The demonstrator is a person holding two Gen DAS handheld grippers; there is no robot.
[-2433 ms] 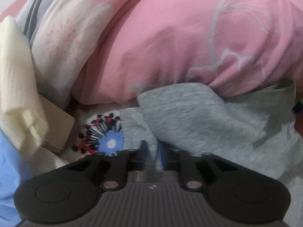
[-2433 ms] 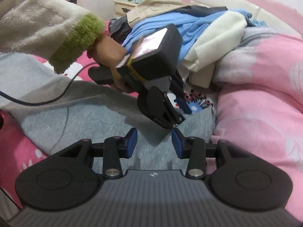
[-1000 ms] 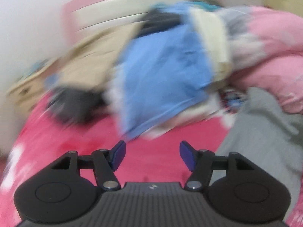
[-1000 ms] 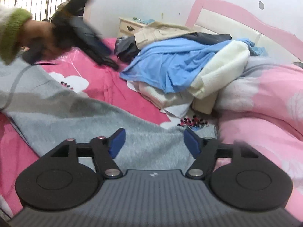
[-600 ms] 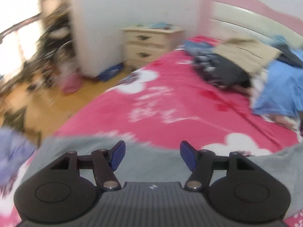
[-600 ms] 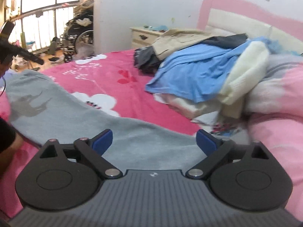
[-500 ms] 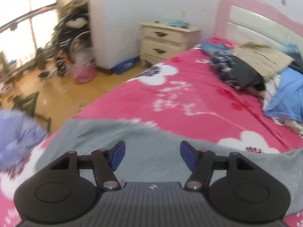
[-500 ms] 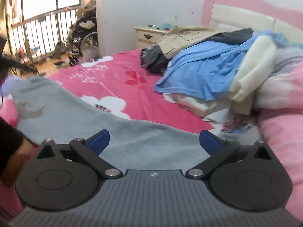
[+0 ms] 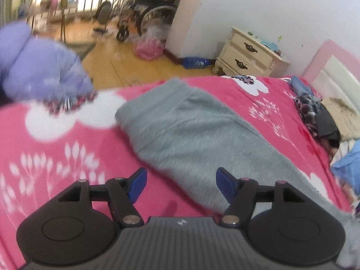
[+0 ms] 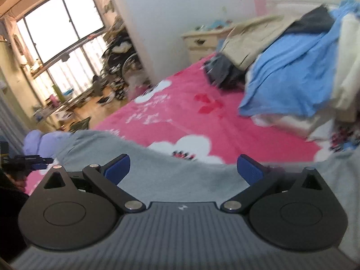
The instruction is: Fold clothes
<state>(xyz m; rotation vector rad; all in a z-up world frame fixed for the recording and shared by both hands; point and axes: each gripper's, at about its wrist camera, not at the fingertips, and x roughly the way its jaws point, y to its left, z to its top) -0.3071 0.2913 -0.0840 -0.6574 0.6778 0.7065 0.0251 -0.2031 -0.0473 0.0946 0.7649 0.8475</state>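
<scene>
A long grey garment (image 9: 191, 139) lies stretched across the pink flowered bedspread (image 9: 56, 157). My left gripper (image 9: 181, 185) hovers over its near edge with the jaws opening and nothing between the blue pads. The garment's free end points toward the floor side of the bed. In the right wrist view the same grey garment (image 10: 90, 144) runs across the foreground. My right gripper (image 10: 184, 169) stands wide open above it, gripping nothing.
A heap of clothes, a blue garment (image 10: 292, 85) on top, fills the head end by the pink headboard (image 9: 333, 67). A cream nightstand (image 9: 249, 54) stands beside the bed. A purple bundle (image 9: 40, 67) sits at the bed's corner. A wheelchair (image 9: 153, 11) and clutter stand on the wooden floor.
The left wrist view has swung from the clothes heap to the grey garment's far end near the bed's edge. The right jaws have spread wider and its view has turned left.
</scene>
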